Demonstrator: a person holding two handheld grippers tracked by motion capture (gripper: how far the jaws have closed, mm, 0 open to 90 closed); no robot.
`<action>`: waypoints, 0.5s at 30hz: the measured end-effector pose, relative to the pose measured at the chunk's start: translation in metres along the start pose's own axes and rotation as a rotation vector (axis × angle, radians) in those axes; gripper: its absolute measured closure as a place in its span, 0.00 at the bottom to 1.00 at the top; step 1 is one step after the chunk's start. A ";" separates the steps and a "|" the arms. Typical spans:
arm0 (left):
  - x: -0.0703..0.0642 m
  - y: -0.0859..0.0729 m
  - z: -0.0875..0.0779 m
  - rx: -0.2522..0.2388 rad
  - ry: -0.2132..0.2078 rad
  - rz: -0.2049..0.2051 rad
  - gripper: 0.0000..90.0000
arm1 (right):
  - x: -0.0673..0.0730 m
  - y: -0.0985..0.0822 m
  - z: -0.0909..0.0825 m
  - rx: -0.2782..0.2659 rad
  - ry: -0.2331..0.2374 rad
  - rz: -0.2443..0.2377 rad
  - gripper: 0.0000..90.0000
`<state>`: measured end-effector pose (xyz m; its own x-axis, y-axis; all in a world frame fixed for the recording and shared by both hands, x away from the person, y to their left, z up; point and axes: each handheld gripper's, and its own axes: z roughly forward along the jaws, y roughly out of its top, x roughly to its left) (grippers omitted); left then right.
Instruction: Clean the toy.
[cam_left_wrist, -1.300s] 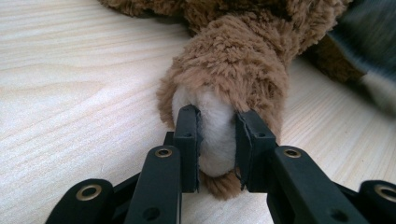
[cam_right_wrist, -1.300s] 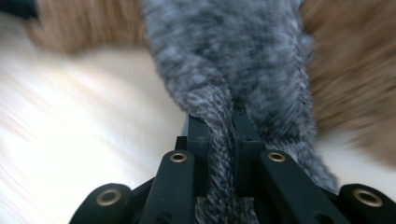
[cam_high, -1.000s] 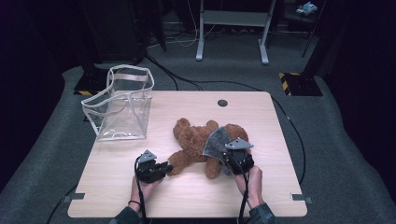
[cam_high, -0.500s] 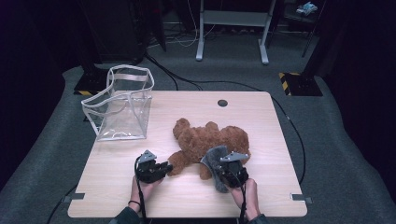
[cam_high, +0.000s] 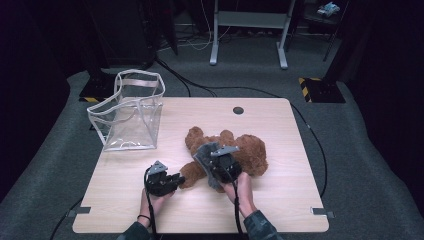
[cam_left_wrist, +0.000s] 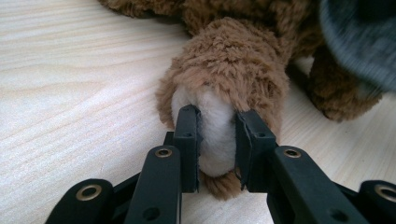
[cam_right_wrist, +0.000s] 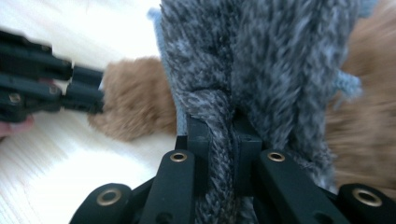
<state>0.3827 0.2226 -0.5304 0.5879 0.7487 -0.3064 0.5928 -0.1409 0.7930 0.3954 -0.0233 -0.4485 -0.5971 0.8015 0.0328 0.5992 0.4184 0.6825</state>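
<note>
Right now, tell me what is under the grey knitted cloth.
The grey knitted cloth, pinched in the right gripper, hangs over the brown teddy bear. The bear's plush fur shows at both sides; the part beneath the cloth is covered.

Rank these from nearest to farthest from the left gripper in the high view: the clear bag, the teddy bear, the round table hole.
1. Teddy bear: its paw sits in the left gripper.
2. Clear bag: far-left side of the table.
3. Round table hole: near the far edge.
</note>
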 end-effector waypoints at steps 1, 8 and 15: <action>0.000 0.000 0.000 0.000 0.000 0.000 0.81 | 0.005 -0.003 0.004 0.015 0.001 0.000 0.91; 0.000 0.000 0.000 0.001 0.000 0.003 0.80 | 0.025 -0.019 0.035 0.101 0.067 -0.020 0.91; 0.000 0.000 0.000 0.000 -0.002 -0.002 0.80 | 0.025 0.000 0.011 -0.019 0.073 -0.016 0.91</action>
<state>0.3828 0.2229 -0.5304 0.5880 0.7477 -0.3086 0.5937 -0.1397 0.7925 0.3865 0.0010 -0.4555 -0.6441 0.7613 0.0745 0.5795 0.4221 0.6971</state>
